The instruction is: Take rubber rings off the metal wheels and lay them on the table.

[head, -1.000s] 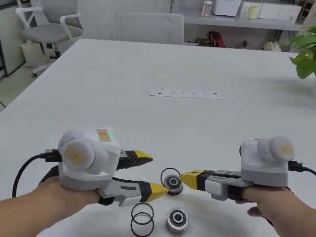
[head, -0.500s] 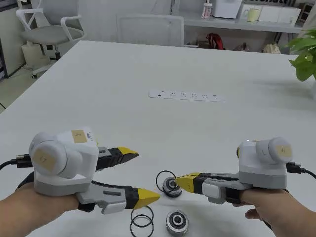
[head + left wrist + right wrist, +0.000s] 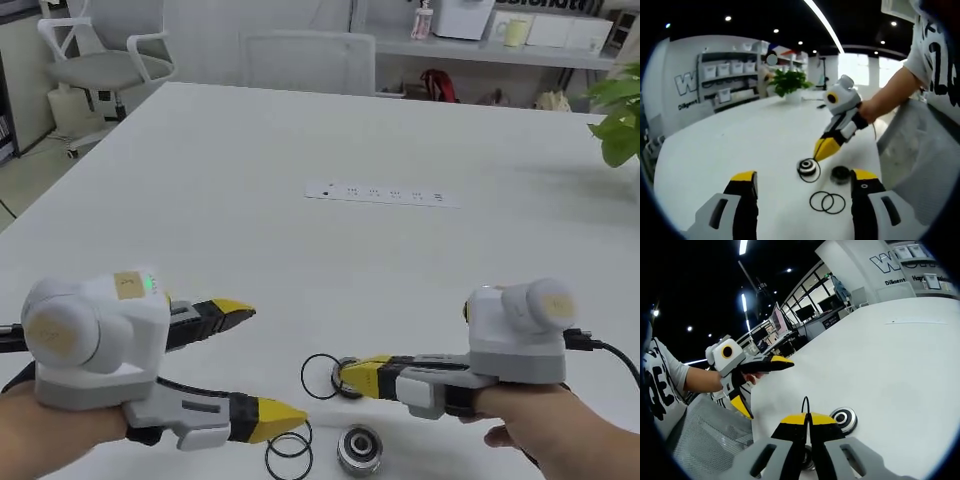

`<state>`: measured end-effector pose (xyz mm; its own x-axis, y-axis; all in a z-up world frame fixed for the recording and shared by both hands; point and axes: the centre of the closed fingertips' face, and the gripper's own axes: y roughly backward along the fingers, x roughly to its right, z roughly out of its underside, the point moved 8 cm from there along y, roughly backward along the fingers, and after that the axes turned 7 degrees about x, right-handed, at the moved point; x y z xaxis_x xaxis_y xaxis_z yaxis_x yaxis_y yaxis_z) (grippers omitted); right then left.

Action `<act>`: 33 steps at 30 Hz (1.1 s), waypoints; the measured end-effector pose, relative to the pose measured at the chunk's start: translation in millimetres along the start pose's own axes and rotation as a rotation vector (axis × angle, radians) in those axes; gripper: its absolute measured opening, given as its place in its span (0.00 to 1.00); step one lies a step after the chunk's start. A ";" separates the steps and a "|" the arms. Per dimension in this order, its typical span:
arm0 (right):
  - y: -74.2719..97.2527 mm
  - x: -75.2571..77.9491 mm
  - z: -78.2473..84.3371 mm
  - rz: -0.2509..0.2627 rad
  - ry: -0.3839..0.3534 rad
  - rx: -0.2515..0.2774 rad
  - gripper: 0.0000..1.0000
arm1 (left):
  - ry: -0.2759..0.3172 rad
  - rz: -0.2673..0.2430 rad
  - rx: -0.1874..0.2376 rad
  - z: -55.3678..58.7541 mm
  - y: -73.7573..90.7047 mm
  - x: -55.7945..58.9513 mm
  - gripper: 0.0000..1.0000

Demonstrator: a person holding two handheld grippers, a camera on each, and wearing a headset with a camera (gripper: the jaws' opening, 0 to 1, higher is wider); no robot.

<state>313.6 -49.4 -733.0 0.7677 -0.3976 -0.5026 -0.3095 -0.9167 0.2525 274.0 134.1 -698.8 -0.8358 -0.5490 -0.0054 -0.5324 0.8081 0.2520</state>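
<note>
My right hand-held gripper [image 3: 348, 376] lies low and level, jaws closed on a ring [image 3: 320, 377] at a wheel [image 3: 807, 167]. My left hand-held gripper [image 3: 270, 362] hovers wide open. Two rings [image 3: 289, 449] lie on the desk [image 3: 300, 260], beside a second wheel [image 3: 359, 448].

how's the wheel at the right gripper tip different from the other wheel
The wheel at the tip has a rubber ring loose around it, pinched by the right gripper; the other wheel has none loose. The tip wheel is being worked; the other wheel stands untouched beside two laid rings. Both are metal wheels.
</note>
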 end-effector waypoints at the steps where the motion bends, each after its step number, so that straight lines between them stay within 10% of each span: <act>1: -1.0 -0.7 0.8 -0.003 0.000 -0.004 0.00 | 0.001 -0.001 0.000 0.3 1.2 -0.1 0.78; 33: -28.5 -13.9 25.5 -0.012 0.040 -0.121 0.00 | 0.007 -0.040 -0.036 10.6 25.4 -0.5 0.81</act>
<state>297.5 -18.6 -754.3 0.7934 -0.3825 -0.4736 -0.2320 -0.9092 0.3457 259.5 157.2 -702.7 -0.8127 -0.5826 -0.0092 -0.5603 0.7772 0.2864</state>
